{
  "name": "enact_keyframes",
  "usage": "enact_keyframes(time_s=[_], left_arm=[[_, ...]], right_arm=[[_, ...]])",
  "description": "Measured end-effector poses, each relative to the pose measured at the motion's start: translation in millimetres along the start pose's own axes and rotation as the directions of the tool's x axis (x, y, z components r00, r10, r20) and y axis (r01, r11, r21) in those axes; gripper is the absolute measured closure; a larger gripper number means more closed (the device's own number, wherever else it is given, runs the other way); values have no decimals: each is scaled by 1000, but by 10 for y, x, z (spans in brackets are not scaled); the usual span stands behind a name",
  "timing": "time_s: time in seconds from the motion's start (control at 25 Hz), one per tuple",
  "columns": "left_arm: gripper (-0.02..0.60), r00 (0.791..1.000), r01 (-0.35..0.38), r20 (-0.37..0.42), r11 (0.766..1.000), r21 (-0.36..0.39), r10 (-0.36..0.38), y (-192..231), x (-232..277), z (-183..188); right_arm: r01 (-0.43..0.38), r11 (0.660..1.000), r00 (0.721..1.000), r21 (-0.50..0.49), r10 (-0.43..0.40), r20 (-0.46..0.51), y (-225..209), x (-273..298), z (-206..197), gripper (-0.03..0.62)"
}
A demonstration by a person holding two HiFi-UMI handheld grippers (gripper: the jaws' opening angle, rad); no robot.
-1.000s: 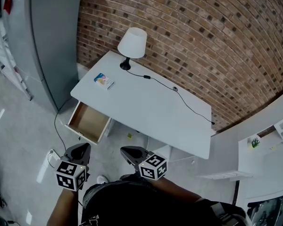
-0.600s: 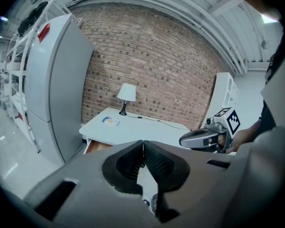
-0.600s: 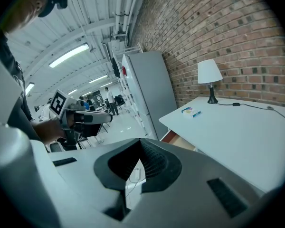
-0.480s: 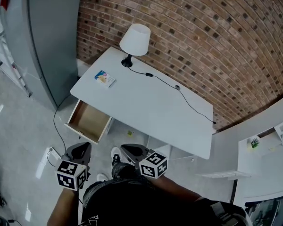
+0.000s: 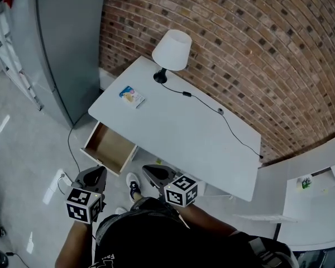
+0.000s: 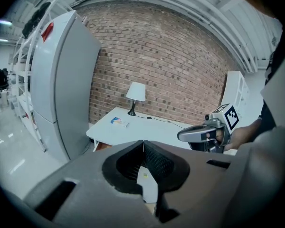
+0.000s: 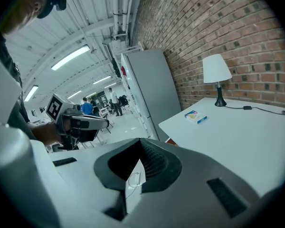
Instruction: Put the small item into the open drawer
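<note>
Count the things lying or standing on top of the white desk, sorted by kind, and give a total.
Lamp: 1
Small colourful box: 1
Black cord: 1
Total: 3

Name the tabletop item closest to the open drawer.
The small colourful box, lying flat just beyond the drawer; the lamp stands farther back.

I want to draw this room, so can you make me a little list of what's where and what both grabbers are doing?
small item: colourful flat box on the desk, near the lamp
drawer: pulled open below the desk edge, looks empty
left gripper: shut, holding nothing, away from the desk
right gripper: shut, holding nothing, away from the desk
</note>
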State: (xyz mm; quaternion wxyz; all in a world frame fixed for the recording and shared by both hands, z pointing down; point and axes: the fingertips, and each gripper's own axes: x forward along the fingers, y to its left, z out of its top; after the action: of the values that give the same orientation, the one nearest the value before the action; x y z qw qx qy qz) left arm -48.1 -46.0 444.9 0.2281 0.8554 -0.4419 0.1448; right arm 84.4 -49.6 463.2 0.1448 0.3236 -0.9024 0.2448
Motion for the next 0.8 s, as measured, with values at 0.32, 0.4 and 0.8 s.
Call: enact_keyframes(time_s=[0.32,0.4,0.8], left_arm=[[563,1000,-27,-8,1000,-14,27,226,364,152],[563,999,-32,-14,999,-17,32,268,462,185],[563,998,-67,-19,997,-23,67,474,872,405]], right_arm=[[-18,1000,1000,-23,18,-13,-404,294,254,589],[-14,1000,1000,-25,14,-16,-540,346,315,589],[-35,998,999,-55,34,-28,-1034,619,624,589]])
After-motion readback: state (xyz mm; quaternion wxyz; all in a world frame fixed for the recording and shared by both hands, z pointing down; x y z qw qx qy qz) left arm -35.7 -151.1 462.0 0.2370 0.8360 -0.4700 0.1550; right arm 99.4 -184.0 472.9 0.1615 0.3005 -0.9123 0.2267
